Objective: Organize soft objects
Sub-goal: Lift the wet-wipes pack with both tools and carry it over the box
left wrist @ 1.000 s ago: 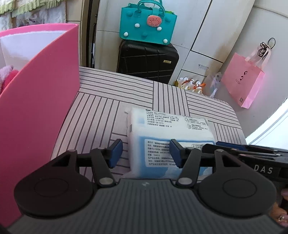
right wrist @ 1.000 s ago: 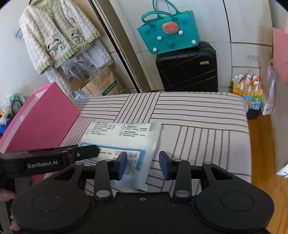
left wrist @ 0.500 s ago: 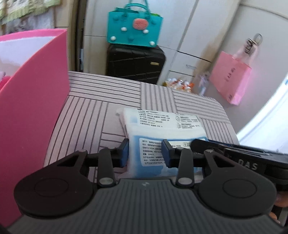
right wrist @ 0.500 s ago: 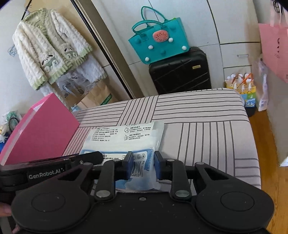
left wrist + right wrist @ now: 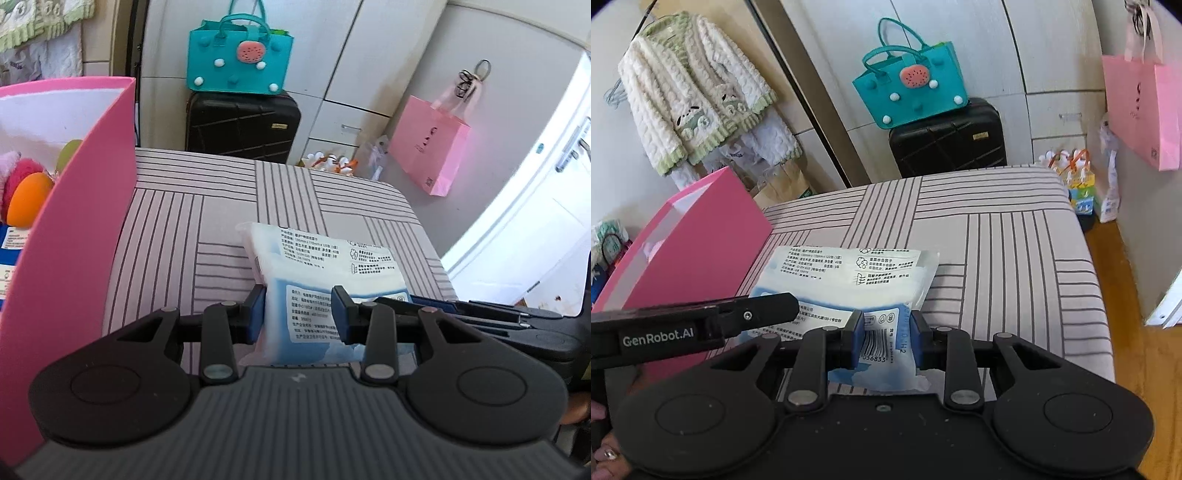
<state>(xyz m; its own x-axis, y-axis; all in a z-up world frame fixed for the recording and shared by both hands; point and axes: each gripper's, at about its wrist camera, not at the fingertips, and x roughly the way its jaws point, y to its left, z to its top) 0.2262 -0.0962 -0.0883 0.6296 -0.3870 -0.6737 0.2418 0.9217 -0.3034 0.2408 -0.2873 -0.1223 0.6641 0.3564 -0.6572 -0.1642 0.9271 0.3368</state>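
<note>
The soft pack (image 5: 325, 291) is at the near edge of the striped table (image 5: 221, 206), right beside the pink box (image 5: 77, 229). A second ago both tools stood open around it. Now the left gripper (image 5: 299, 314) has shut on the pack's near left side. The right gripper (image 5: 886, 334) has pinched its near right corner, and its jaws have just eased a little wider. The pack looks ready to be lifted into the box, where other soft toys (image 5: 26, 192) sit.
</note>
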